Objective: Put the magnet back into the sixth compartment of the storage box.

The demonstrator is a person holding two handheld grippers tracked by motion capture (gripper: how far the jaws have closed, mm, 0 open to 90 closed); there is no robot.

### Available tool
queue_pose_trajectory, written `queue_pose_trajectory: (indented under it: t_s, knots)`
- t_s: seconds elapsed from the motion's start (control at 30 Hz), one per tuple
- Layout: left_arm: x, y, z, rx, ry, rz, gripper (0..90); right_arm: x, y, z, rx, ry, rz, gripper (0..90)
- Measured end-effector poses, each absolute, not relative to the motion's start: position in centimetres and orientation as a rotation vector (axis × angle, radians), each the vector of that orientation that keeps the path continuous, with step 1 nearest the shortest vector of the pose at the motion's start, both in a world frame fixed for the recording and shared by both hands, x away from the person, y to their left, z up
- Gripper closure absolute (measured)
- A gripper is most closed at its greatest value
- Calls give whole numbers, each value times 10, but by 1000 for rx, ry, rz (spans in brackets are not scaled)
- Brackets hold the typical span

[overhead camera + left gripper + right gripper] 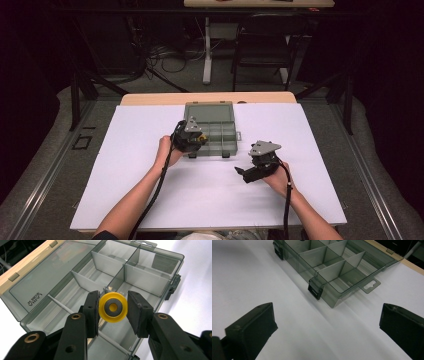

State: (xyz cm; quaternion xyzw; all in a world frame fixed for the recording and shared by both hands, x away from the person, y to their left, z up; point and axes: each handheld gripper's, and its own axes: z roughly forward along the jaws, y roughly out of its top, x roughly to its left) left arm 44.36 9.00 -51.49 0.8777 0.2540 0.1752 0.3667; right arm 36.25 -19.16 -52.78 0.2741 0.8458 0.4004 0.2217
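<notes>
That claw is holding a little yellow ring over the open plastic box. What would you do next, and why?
Probably lower the left claw a little and open it, so the yellow ring drops into the compartment beneath. The ring is pinched between the pads right above the divided box, whose lid lies open. The right claw is open with nothing between its pads, off to the side.

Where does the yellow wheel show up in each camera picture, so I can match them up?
High view: yellow wheel is a small yellow spot at the left tool, over the open organizer box.
Left gripper view: centre, between the two black pads.
Right gripper view: not in it.
Shared landmark: the organizer box with its dividers.
</notes>
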Motion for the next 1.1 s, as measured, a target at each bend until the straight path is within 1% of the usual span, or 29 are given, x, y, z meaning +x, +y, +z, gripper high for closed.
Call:
queue_pose_trajectory:
  t_s: [0.93,0.97,1.0,1.1]
  knots:
    - [447,89,-523,2270,667,419,612,363,-191,-528,752,2341,1101,0]
    - [447,89,-522,2270,668,416,587,363,-191,-528,754,2342,1102,0]
    - [447,89,-522,2270,673,421,523,363,-191,-528,753,2342,1101,0]
    - [447,89,-523,2256,688,415,399,363,-191,-528,752,2342,1102,0]
